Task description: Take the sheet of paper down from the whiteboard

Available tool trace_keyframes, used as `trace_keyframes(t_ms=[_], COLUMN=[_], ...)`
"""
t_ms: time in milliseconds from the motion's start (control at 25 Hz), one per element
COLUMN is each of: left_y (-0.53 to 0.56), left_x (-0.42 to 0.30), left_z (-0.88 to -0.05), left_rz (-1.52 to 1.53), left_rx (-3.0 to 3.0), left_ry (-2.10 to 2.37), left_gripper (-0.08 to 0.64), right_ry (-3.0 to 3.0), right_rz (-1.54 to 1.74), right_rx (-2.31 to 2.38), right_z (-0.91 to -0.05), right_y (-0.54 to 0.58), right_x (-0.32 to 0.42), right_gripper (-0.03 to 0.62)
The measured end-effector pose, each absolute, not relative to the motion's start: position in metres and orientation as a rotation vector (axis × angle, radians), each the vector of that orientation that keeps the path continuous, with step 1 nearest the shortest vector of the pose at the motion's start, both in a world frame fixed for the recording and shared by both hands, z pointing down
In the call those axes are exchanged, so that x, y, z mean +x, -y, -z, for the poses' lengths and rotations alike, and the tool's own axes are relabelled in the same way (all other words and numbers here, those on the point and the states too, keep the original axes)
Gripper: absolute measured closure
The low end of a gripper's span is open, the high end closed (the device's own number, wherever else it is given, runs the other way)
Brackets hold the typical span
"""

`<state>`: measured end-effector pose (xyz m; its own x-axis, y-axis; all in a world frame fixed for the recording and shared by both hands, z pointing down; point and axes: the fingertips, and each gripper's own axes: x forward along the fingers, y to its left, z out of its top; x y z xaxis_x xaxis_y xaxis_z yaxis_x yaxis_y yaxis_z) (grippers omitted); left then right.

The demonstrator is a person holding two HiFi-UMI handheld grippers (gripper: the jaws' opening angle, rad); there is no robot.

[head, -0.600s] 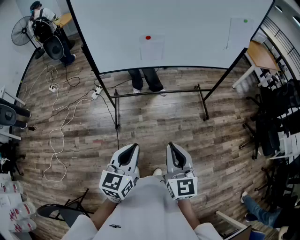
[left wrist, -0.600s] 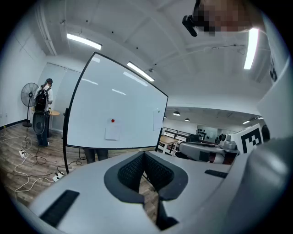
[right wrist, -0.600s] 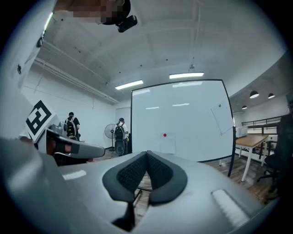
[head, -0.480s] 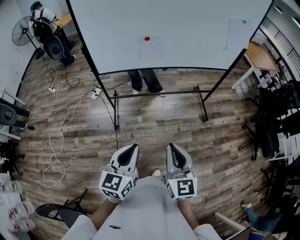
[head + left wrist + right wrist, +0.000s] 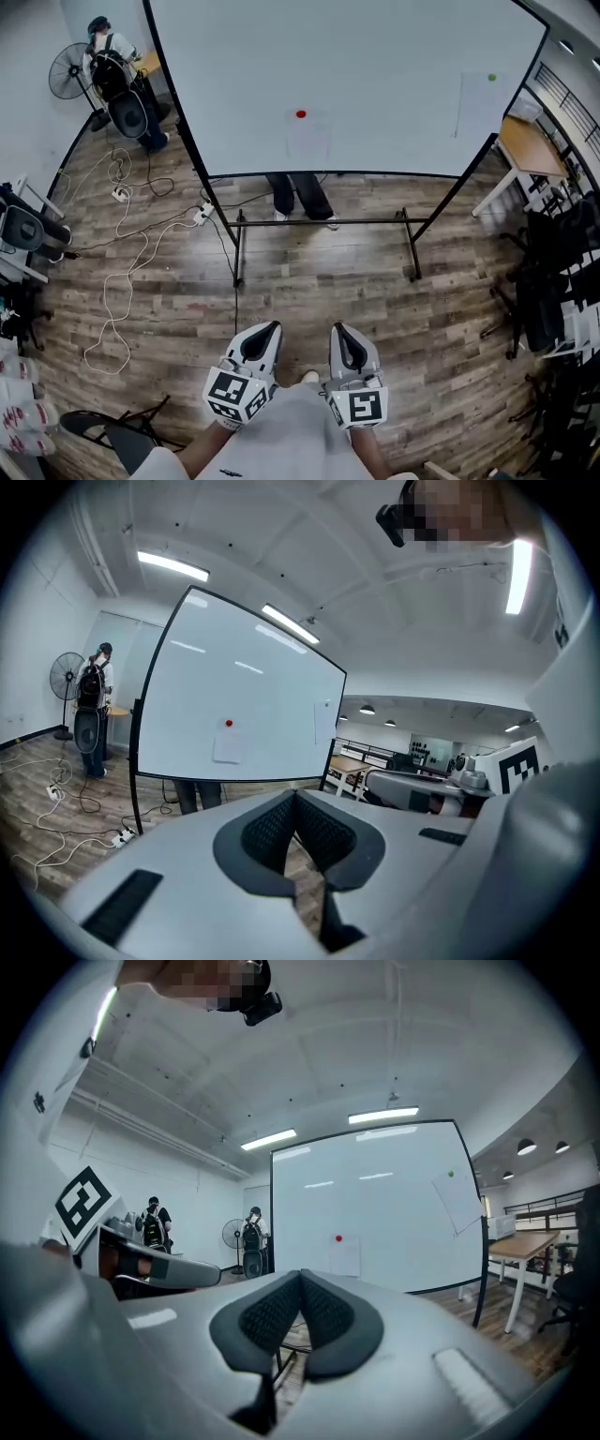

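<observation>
A white sheet of paper [image 5: 309, 139] hangs on the big whiteboard [image 5: 375, 56], pinned by a red magnet [image 5: 300, 114]. A second sheet [image 5: 480, 101] with a green magnet [image 5: 491, 77] hangs near the board's right edge. My left gripper [image 5: 267, 329] and right gripper [image 5: 339, 331] are held side by side close to my body, far short of the board, both shut and empty. The left gripper view shows its shut pads [image 5: 295, 799] below the sheet [image 5: 228, 749]. In the right gripper view the closed gripper [image 5: 301, 1277] lies under the sheet [image 5: 345, 1258].
A person's legs [image 5: 298, 192] stand behind the board, above the stand's crossbar [image 5: 323, 222]. Far left are a person with a backpack [image 5: 117, 80], a fan [image 5: 73, 70] and cables [image 5: 122, 272] on the wood floor. A desk [image 5: 528, 150] and dark chairs [image 5: 562, 272] line the right.
The head view has shifted: the whiteboard and its sheet sit lower in the picture, and both grippers lie slightly lower. They stay side by side and shut. A person's foot at lower right is gone.
</observation>
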<state>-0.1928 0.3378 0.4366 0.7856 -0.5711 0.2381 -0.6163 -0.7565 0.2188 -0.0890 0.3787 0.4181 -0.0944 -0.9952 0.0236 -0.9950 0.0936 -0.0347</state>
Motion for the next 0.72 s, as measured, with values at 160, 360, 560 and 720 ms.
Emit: trace_keyframes(t_ms=[160,360,560,720], left_y=[-0.343,-0.345,-0.34,-0.323], left_x=[-0.18,-0.171,-0.156,-0.141], left_z=[-0.437,-0.438,-0.436,-0.435], left_rz=[-0.223,-0.205,-0.19,-0.135], left_rx=[2.696,2.679,2.661,2.629], left_ry=[0.943,0.982,0.994,0.962], left_gripper=[0.554,0.554,0.554,0.554], right_ry=[-2.325,-2.349,-2.378,-2.394], right_rz=[0.069,0.073,0.08,0.085], right_rx=[-2.113,-2.09,-2.052,-2.036], right_z=[-0.428,-0.432,-0.432,-0.433], right_y=[-0.386,-0.39,-0.388,-0.37], right_x=[-0.073,-0.055,-0.043,-0.035], right_gripper=[0.581,0.581,0.581,0.581])
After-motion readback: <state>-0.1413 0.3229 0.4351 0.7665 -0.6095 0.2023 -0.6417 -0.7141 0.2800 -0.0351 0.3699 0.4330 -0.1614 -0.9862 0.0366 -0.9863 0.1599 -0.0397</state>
